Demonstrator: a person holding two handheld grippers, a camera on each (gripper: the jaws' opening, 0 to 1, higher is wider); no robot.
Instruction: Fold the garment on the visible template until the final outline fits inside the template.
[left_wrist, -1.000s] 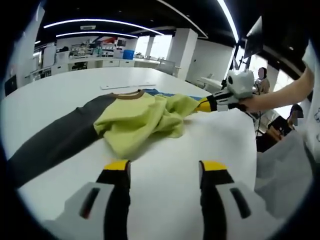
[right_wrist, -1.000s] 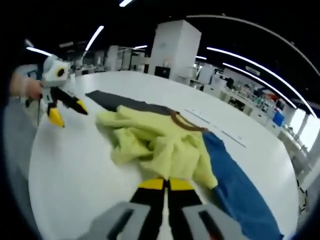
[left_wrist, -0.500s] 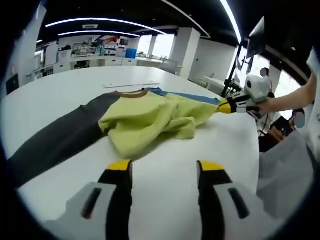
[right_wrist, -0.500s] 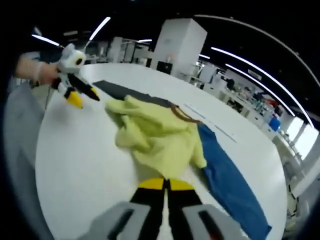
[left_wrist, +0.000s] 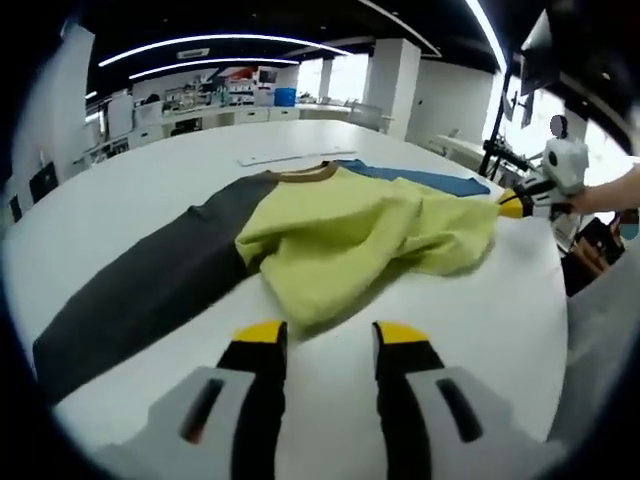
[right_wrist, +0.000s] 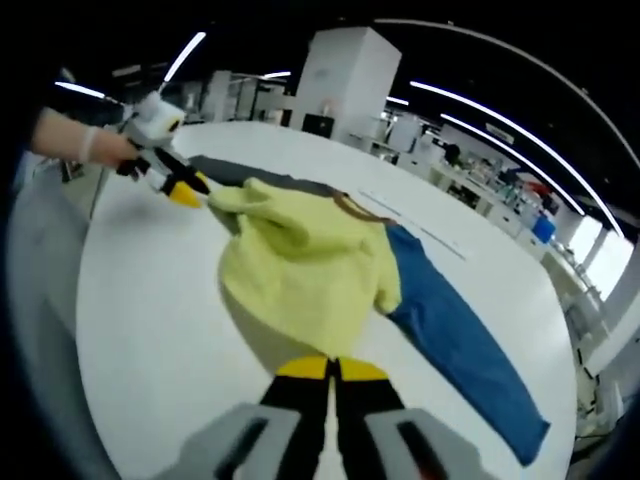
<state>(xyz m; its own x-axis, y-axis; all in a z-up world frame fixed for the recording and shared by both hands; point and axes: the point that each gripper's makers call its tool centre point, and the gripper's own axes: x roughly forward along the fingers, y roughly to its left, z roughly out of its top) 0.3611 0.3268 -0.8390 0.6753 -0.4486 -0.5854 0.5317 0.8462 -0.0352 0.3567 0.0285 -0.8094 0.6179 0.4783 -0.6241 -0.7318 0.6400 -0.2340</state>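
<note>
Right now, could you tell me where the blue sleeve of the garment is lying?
In the right gripper view, the blue sleeve runs out to the right of the yellow-green body across the white table, away from the dark grey sleeve.

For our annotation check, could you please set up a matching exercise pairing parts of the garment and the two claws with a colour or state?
Column one:
1. body of the garment
2. grey sleeve
3. blue sleeve
4. right claw
5. left claw

Column two:
A. open, above the white table
B. yellow-green, rumpled
C. shut on the garment's hem
D. lies flat, dark
E. lies flat toward the far table edge, bright

Pairs: 1-B, 2-D, 3-E, 4-C, 5-A
</note>
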